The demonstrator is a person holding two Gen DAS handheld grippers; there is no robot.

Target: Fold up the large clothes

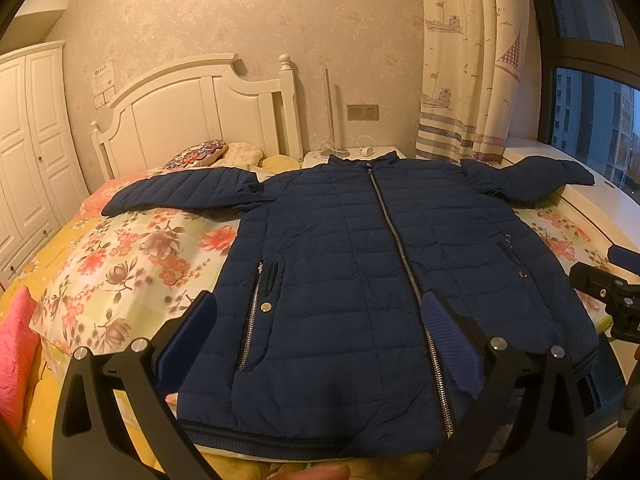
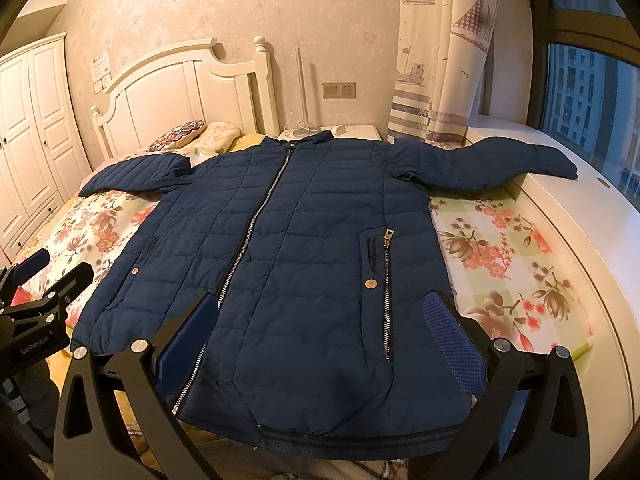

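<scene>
Jacket [image 1: 344,264], navy and quilted, is lying face up and zipped on the floral bedspread [image 1: 132,256], and every place below is given relative to it. From the left wrist view, its collar is pointing toward the white headboard [image 1: 192,112], one sleeve [image 1: 188,194] is stretching out flat over the bedspread and the other sleeve [image 1: 532,178] is reaching onto the white window ledge [image 1: 592,208]. The left gripper [image 1: 320,336] is hovering above the jacket's lower half with its blue-padded fingers [image 1: 448,344] spread wide, holding nothing; the central zipper [image 1: 404,264] is running just inside one finger. The right gripper [image 1: 612,280] is showing at the jacket's hem-side edge near the ledge. From the right wrist view, the jacket [image 2: 304,248] is filling the middle of the bed. The right gripper [image 2: 320,336] is hanging over the hem area, fingers [image 2: 456,340] wide apart and empty, with the pocket zipper [image 2: 386,292] lying between them. The left gripper [image 2: 44,280] is sitting beside the jacket's far hem corner, its fingers apart. A patterned pillow [image 2: 176,136] is resting beyond the collar, against the headboard
</scene>
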